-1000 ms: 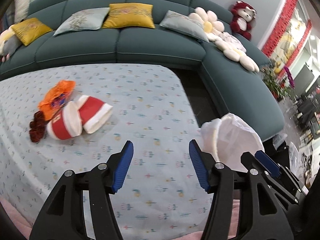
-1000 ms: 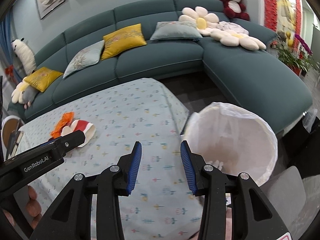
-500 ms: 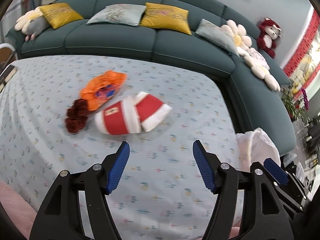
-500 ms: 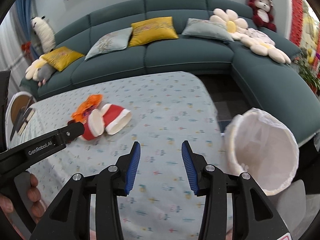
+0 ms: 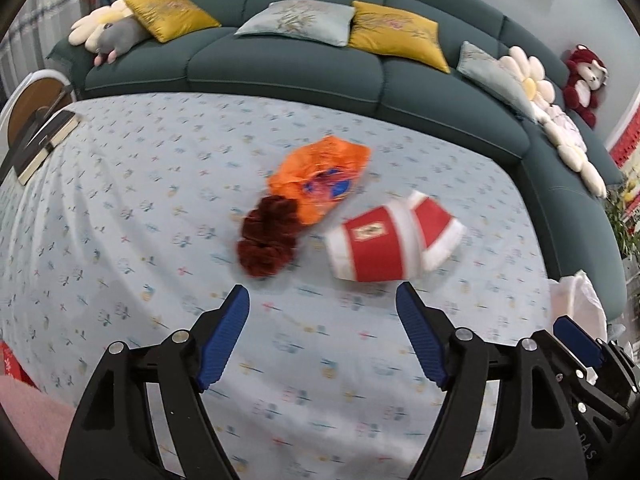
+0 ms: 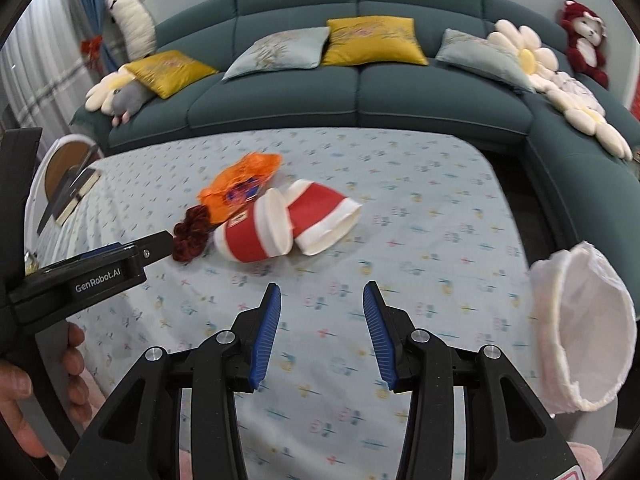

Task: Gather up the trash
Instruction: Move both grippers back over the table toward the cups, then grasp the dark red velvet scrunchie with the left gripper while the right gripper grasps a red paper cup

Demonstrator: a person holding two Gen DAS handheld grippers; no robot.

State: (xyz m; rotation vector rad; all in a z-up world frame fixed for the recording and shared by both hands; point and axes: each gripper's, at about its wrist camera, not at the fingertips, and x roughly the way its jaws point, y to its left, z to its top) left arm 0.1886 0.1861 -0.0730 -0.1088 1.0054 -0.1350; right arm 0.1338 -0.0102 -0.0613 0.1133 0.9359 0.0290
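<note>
Two red-and-white paper cups (image 5: pixel 380 248) (image 6: pixel 256 236) lie on their sides on the patterned tablecloth, with an orange wrapper (image 5: pixel 324 178) (image 6: pixel 240 184) and a dark red crumpled clump (image 5: pixel 268 240) (image 6: pixel 192 232) beside them. My left gripper (image 5: pixel 322 304) is open and empty, just short of the clump and cups; it also shows at the left of the right wrist view (image 6: pixel 160 244). My right gripper (image 6: pixel 322 300) is open and empty, a little short of the cups. A bin with a white bag liner (image 6: pixel 584 332) (image 5: pixel 580 304) stands off the table's right edge.
A teal corner sofa (image 6: pixel 360 96) with cushions and plush toys wraps the far and right sides. A book (image 5: pixel 44 140) lies at the table's far left, by a round side table (image 6: pixel 64 160). The table (image 6: pixel 440 240) drops off at the right.
Both grippers have swung left from the bin toward the trash pile and moved closer to it. The pile now sits ahead of the left gripper. Jaws stay open.
</note>
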